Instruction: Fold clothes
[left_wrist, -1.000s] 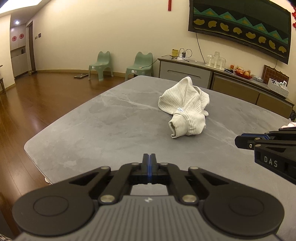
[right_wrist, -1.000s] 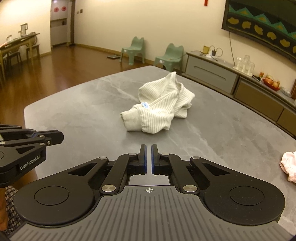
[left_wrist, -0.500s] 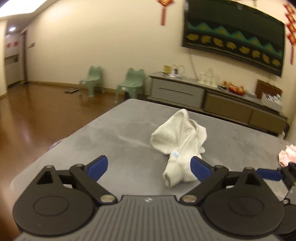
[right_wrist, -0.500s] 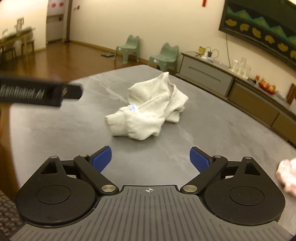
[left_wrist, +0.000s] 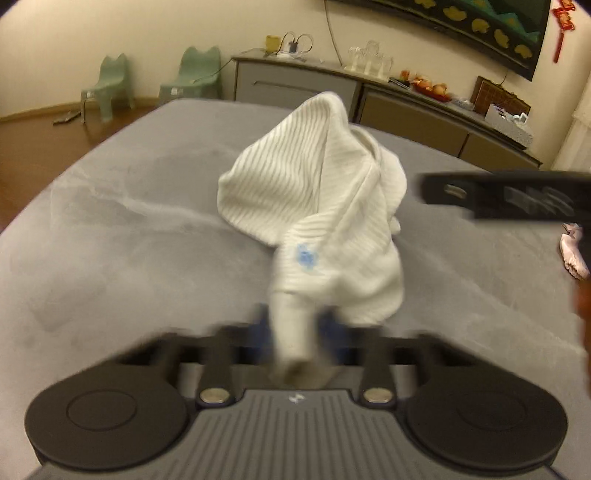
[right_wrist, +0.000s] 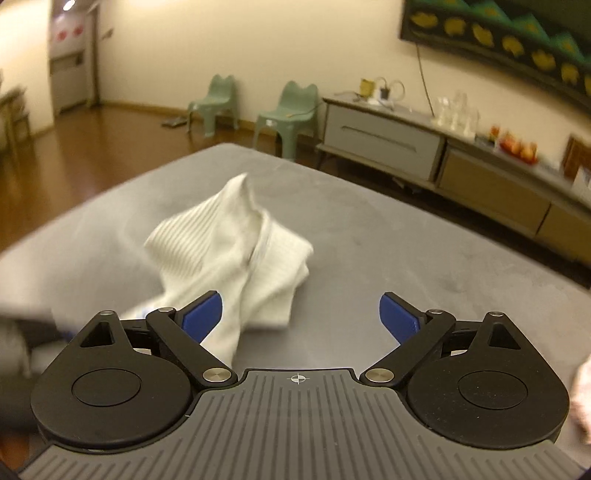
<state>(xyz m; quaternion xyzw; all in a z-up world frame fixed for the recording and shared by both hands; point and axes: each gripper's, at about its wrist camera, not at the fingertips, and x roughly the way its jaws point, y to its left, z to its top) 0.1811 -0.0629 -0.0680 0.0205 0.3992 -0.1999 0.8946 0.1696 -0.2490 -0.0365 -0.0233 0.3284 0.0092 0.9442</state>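
One grey stone-look table (left_wrist: 110, 236) carries one crumpled white ribbed knit garment (left_wrist: 314, 199), bunched mid-table. The left tongs (left_wrist: 295, 332), motion-blurred, pinch its near cuffed end. The right tongs (right_wrist: 301, 314) hang spread wide, gripping nothing, just beside the cloth's right edge.

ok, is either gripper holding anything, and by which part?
The left gripper looks closed on the white ribbed garment at its cuff-like end nearest the camera, though motion blur leaves this uncertain. The right gripper is open, holding nothing.
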